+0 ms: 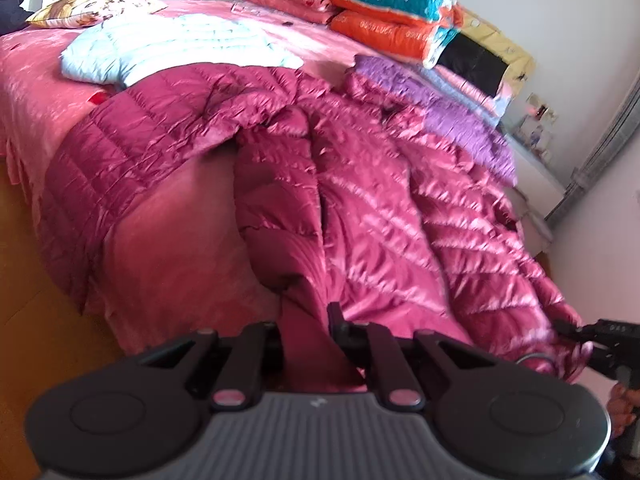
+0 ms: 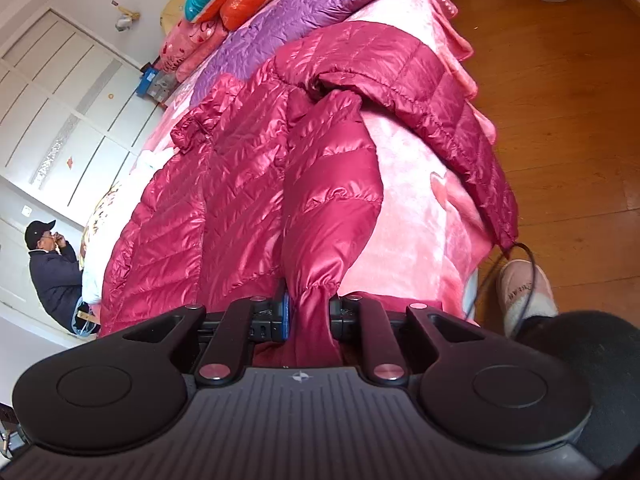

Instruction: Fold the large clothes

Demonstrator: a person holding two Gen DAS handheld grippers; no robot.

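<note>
A shiny crimson down jacket (image 1: 380, 184) lies crumpled across the pink bed (image 1: 40, 92). In the left wrist view my left gripper (image 1: 306, 320) is shut on a strip of the jacket's fabric at the bed's near edge. My right gripper (image 1: 576, 334) shows at the far right, at the jacket's edge. In the right wrist view the jacket (image 2: 240, 168) spreads away from me, and my right gripper (image 2: 308, 312) is shut on the gathered cuff of a sleeve (image 2: 332, 184). The other sleeve (image 2: 452, 120) hangs over the bed's side.
A pale blue jacket (image 1: 180, 48) and a purple one (image 1: 440, 100) lie farther up the bed, with folded quilts (image 1: 400, 12) and a pillow (image 1: 88, 8) beyond. Wooden floor (image 2: 560, 80) surrounds the bed. A slippered foot (image 2: 524, 288) stands close by; a person (image 2: 52, 272) sits by the wardrobe.
</note>
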